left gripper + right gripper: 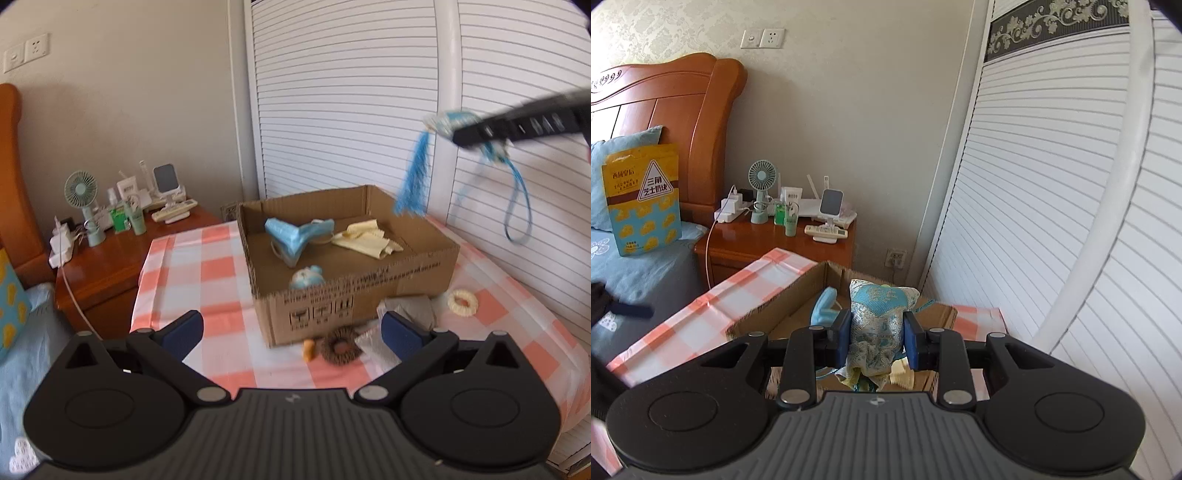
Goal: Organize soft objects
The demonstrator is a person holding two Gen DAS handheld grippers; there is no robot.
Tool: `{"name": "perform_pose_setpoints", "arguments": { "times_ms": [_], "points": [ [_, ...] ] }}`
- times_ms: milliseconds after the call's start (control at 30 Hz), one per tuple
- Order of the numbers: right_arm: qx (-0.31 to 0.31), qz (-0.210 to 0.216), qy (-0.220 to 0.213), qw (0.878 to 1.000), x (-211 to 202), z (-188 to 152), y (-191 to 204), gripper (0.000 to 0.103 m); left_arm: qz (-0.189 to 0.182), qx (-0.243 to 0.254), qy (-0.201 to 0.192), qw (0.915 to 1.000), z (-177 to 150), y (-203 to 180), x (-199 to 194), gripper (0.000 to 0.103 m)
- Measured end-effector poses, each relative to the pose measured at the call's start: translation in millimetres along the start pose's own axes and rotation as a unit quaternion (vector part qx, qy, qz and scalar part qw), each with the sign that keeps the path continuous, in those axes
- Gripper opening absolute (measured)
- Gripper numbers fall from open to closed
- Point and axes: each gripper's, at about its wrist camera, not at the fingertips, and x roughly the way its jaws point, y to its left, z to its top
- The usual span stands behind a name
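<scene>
Sachet (pixel 877 317) of blue-and-gold brocade sits clamped between the blue pads of the right tool (pixel 876 330), held in the air above the cardboard box (pixel 354 295) on the checked counter (pixel 207 266); in the left wrist view it hangs at 2 o'clock, its blue tassel (pixel 413 177) and cord loop dangling. The left tool (pixel 291 332) is empty, its jaws spread wide apart, nothing between them. To finish well, I would carry the sachet over the box's middle, lower until the tassel clears the rim, then release. A brown scrunchie (pixel 340 345) and cream scrunchie (pixel 462 302) wait outside, at 6 and 4 o'clock of the box.
</scene>
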Motion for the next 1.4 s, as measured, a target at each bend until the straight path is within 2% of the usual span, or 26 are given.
{"name": "perform_pose_setpoints", "arguments": {
  "times_ms": [67, 167, 300, 333, 367, 400, 433, 467, 733, 967, 1267, 1400],
  "points": [
    [-0.011, 0.000, 0.000, 1.000, 9.8, 9.7, 2.0, 0.033, 0.005, -0.007, 0.003, 1.0000, -9.8, -2.1, -3.3, 0.102],
    [-0.020, -0.001, 0.004, 1.000, 27.4, 21.1, 6.2, 0.033, -0.010, -0.020, 0.016, 0.9996, -22.6, -1.4, 0.8, 0.102],
    [-0.025, -0.001, 0.013, 1.000, 49.6, 33.5, 13.0, 0.035, -0.001, -0.028, 0.036, 0.9990, -34.3, 0.1, 4.3, 0.102],
    [-0.025, -0.007, 0.013, 1.000, 54.7, 35.1, 13.8, 0.044, -0.003, -0.027, 0.037, 0.9989, -36.9, 0.0, 2.9, 0.102],
    [-0.022, -0.009, 0.015, 1.000, 59.2, 35.8, 14.0, 0.064, -0.004, -0.026, 0.036, 0.9990, -37.4, 0.5, 1.2, 0.102],
    [-0.018, -0.007, 0.021, 1.000, 63.4, 35.4, 14.0, 0.075, -0.005, -0.026, 0.034, 0.9991, -37.6, 1.0, -0.4, 0.102],
    [-0.012, -0.009, 0.022, 1.000, 66.0, 33.8, 14.5, 0.091, -0.005, -0.026, 0.031, 0.9992, -37.6, 1.2, -1.8, 0.102],
    [-0.007, -0.010, 0.021, 1.000, 67.4, 31.3, 15.8, 0.100, -0.006, -0.026, 0.029, 0.9992, -37.9, 1.5, -3.2, 0.102],
    [-0.004, -0.012, 0.053, 0.998, 62.9, 3.1, 27.2, 0.102, -0.008, -0.029, 0.027, 0.9992, -39.5, 4.1, -5.2, 0.102],
    [0.025, -0.023, 0.064, 0.997, 47.7, -17.8, 25.2, 0.103, -0.010, -0.027, 0.024, 0.9993, -39.4, 2.8, -8.0, 0.102],
    [0.067, -0.043, 0.085, 0.993, 43.2, -78.0, 41.9, 0.103, -0.004, -0.025, 0.029, 0.9993, -39.1, 1.5, -7.4, 0.102],
    [0.096, -0.036, 0.102, 0.990, 52.1, -100.0, 50.5, 0.103, -0.002, -0.027, 0.033, 0.9991, -40.5, 4.9, -5.8, 0.102]
  ]
}}
